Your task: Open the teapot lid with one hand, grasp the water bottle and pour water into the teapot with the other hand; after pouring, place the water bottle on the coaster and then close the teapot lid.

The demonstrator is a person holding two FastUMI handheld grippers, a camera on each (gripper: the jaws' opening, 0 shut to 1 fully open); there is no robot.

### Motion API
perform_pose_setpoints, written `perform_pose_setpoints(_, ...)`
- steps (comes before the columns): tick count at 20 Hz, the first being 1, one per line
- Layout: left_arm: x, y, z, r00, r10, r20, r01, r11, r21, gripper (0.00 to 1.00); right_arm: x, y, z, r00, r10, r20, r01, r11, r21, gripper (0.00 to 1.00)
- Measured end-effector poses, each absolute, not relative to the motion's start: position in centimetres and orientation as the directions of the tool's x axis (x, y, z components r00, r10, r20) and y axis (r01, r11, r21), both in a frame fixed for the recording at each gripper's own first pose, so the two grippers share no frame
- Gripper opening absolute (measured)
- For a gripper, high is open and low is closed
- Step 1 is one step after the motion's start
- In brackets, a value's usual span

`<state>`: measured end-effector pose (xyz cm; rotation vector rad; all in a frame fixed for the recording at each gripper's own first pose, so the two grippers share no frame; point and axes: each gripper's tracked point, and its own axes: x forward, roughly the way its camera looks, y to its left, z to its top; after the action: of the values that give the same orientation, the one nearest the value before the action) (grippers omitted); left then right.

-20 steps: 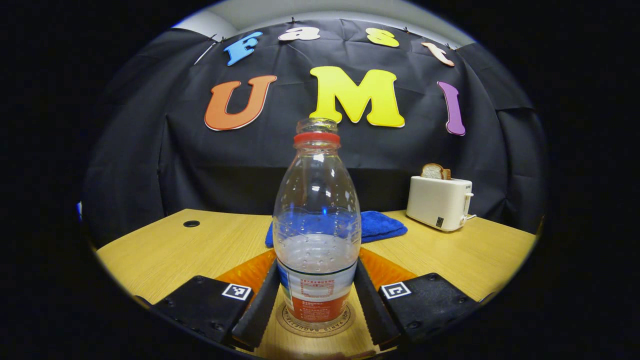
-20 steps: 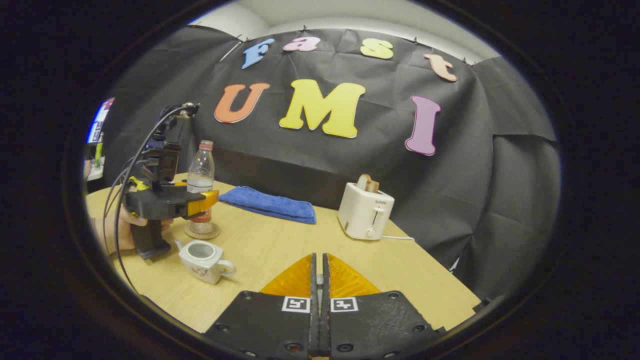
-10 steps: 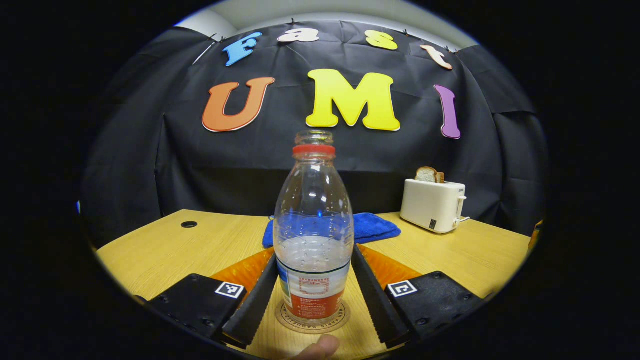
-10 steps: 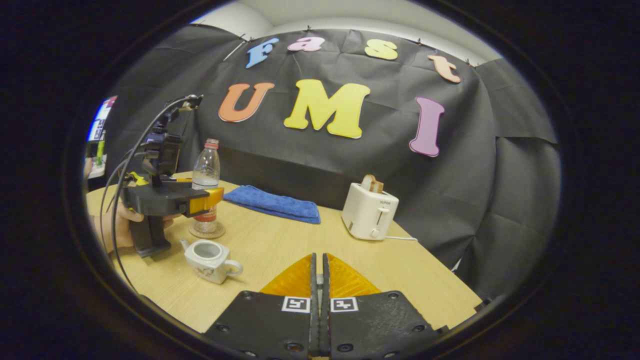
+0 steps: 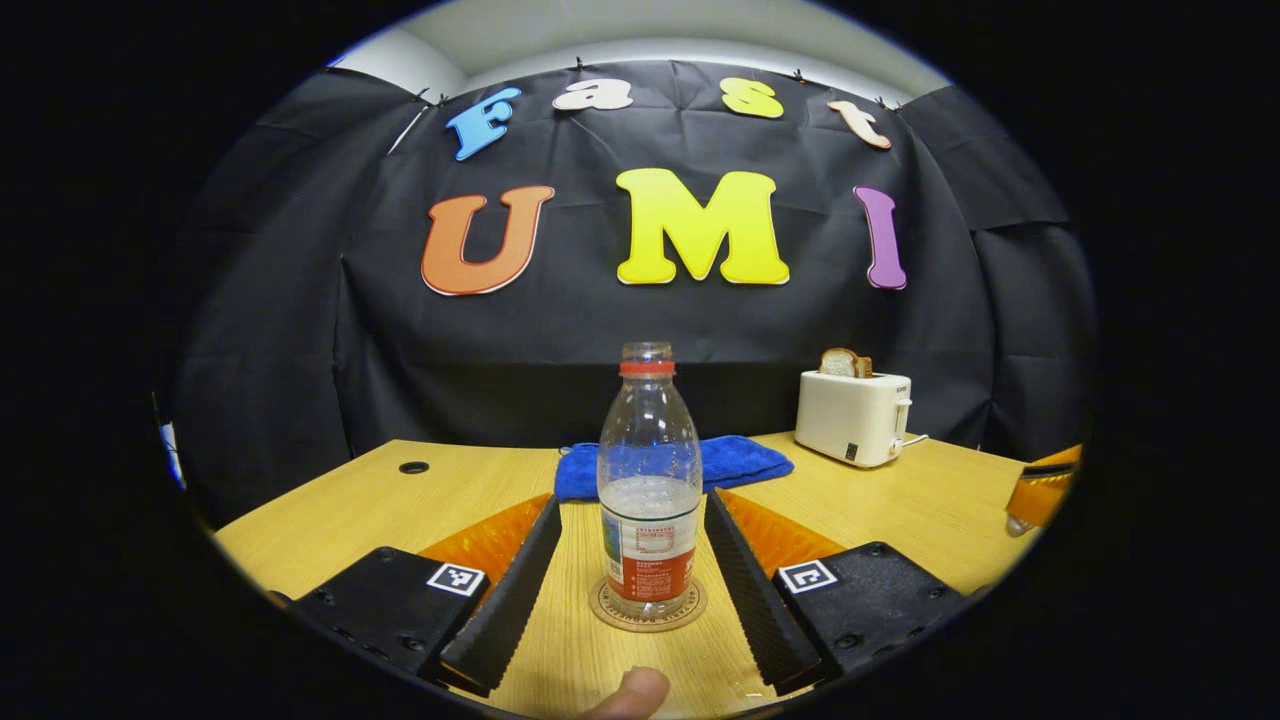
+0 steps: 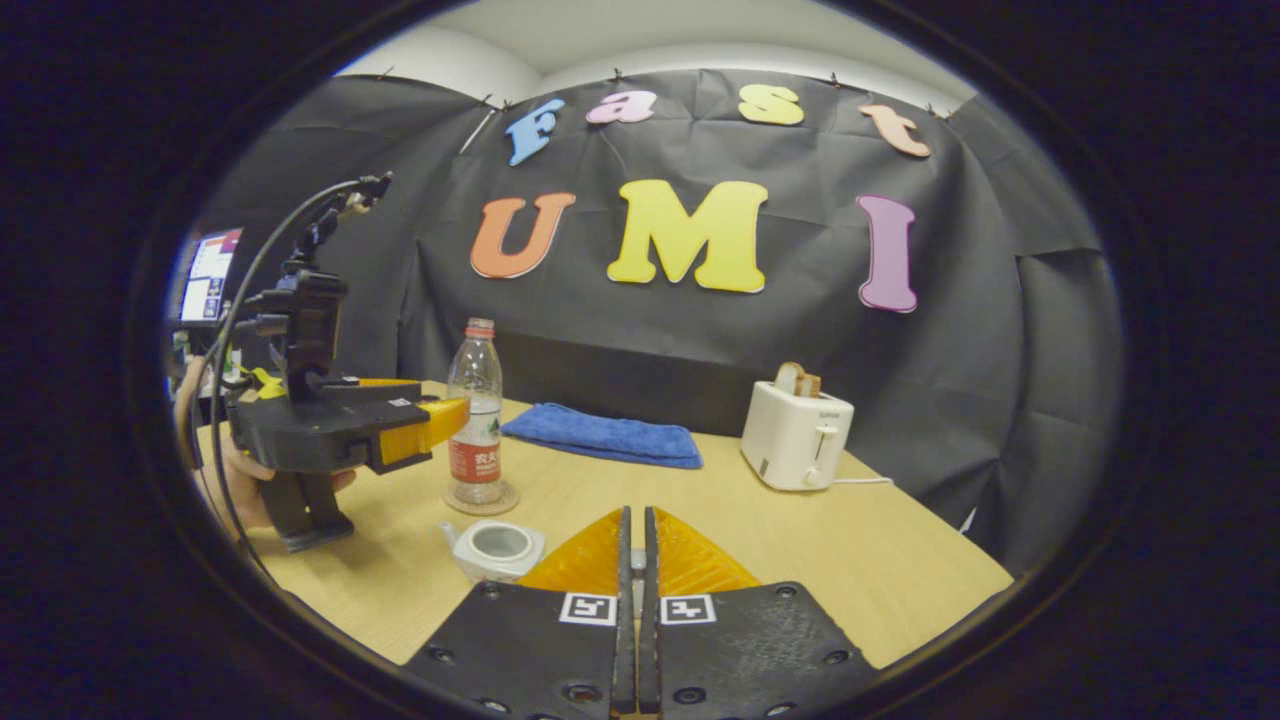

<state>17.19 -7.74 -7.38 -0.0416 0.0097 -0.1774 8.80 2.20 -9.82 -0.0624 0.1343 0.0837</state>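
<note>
The water bottle point(image 5: 648, 500) stands on its coaster point(image 5: 647, 608), clear of the left gripper point(image 5: 628, 520) with its jaws apart, so only re-lidding the open teapot point(image 6: 497, 548) seems left, the right gripper point(image 6: 633, 540) hovering pressed together beside it.

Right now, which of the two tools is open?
The left tool: its fingers stand wide apart on either side of the water bottle, not touching it. The right tool has its fingers closed together.

Left hand-held gripper point(image 6: 440, 425): black body, square tag markings, screws, looping black cables point(image 6: 235, 330).
</note>
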Motion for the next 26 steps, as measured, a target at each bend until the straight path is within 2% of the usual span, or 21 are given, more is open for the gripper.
perform_pose_setpoints(3,14.7,-6.2,-6.0,0.988,-0.155,0.012,0.155,0.986,-0.054,0.91,9.5,3.9,-10.1,0.982,0.128,-0.138,-0.132,0.991,-0.025,0.02)
perform_pose_setpoints(7,11.8,-3.2,-6.3,0.998,-0.058,-0.009,0.058,0.998,-0.033,0.91,10.4,6.5,-10.1,0.972,0.208,-0.112,-0.207,0.978,0.023,0.0)
perform_pose_setpoints(11,9.3,-1.8,-6.7,0.999,-0.041,-0.036,0.04,0.999,-0.014,0.9,11.6,8.4,-11.2,0.952,0.277,-0.134,-0.264,0.959,0.102,0.02)
perform_pose_setpoints(16,7.6,-0.8,-5.2,0.998,-0.054,-0.043,0.053,0.998,-0.029,0.91,12.9,8.8,-11.5,0.958,0.246,-0.147,-0.233,0.967,0.103,0.01)
perform_pose_setpoints(26,6.5,0.9,-4.8,0.996,-0.049,-0.074,0.045,0.997,-0.056,0.91,14.3,11.3,-12.6,0.951,0.258,-0.171,-0.25,0.966,0.066,0.04)
